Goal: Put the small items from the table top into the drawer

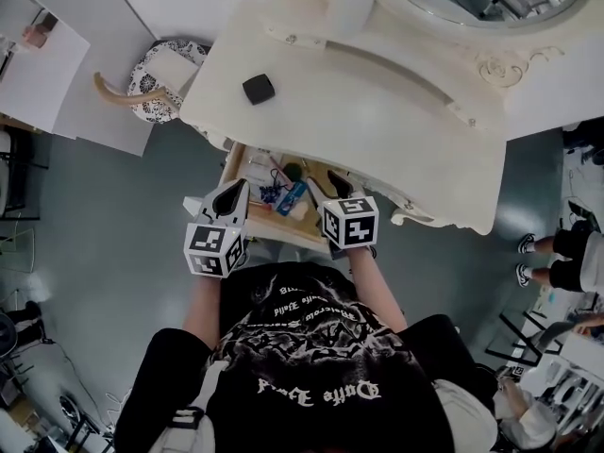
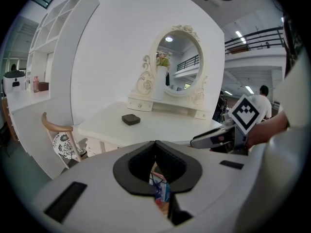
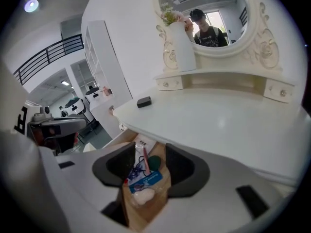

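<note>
A small black box (image 1: 258,89) (image 2: 130,119) (image 3: 144,101) lies alone on the white dressing table (image 1: 377,111). Below the table's front edge a wooden drawer (image 1: 283,232) stands pulled out. It holds a blue packet (image 3: 146,177), a green round item (image 3: 156,162), a red pen (image 3: 145,158) and a white slip (image 3: 144,143). My left gripper (image 1: 234,192) (image 2: 155,144) hovers over the drawer's left side, shut and empty. Over the drawer's right side my right gripper (image 1: 334,182) (image 3: 150,152) is open, with nothing between its fingers.
A wooden chair with a patterned cushion (image 1: 156,83) (image 2: 63,142) stands left of the table. An oval mirror (image 3: 214,18) and a white vase (image 3: 181,47) sit on the raised shelf at the back. People stand at the right (image 1: 566,253).
</note>
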`<state>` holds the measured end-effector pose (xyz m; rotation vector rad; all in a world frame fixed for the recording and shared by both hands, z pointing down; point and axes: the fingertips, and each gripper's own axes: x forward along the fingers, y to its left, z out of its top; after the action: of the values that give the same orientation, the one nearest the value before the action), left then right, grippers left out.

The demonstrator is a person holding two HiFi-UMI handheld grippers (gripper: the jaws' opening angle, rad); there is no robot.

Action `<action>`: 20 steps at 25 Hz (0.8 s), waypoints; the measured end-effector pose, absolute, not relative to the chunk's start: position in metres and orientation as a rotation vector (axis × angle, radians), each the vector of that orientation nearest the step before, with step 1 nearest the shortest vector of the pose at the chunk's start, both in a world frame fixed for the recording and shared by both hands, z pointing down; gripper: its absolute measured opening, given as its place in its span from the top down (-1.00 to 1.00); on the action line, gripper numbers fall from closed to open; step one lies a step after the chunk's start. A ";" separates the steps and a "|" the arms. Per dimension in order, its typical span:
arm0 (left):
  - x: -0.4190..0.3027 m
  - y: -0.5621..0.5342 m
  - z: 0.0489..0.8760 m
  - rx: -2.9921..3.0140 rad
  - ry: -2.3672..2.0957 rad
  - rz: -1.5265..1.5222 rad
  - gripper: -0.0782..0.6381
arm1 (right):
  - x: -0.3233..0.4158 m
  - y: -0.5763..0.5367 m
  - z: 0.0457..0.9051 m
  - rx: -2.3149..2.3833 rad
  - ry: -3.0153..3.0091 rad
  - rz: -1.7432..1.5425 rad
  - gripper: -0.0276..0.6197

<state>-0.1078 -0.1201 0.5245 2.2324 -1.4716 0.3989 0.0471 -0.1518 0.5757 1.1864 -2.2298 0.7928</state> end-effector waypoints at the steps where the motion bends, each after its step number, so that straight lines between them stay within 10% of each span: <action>1: -0.105 -0.120 0.524 2.237 -1.468 0.395 0.74 | 0.051 -0.151 0.572 1.197 -2.235 0.777 0.30; 20: -0.078 -0.116 0.515 2.293 -1.443 0.373 0.74 | 0.081 -0.146 0.529 1.328 -2.302 0.543 0.88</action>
<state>-0.0780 -0.1163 0.5153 2.2928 -1.4432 0.3730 0.0812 -0.1458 0.5289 1.3282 -2.3020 0.5426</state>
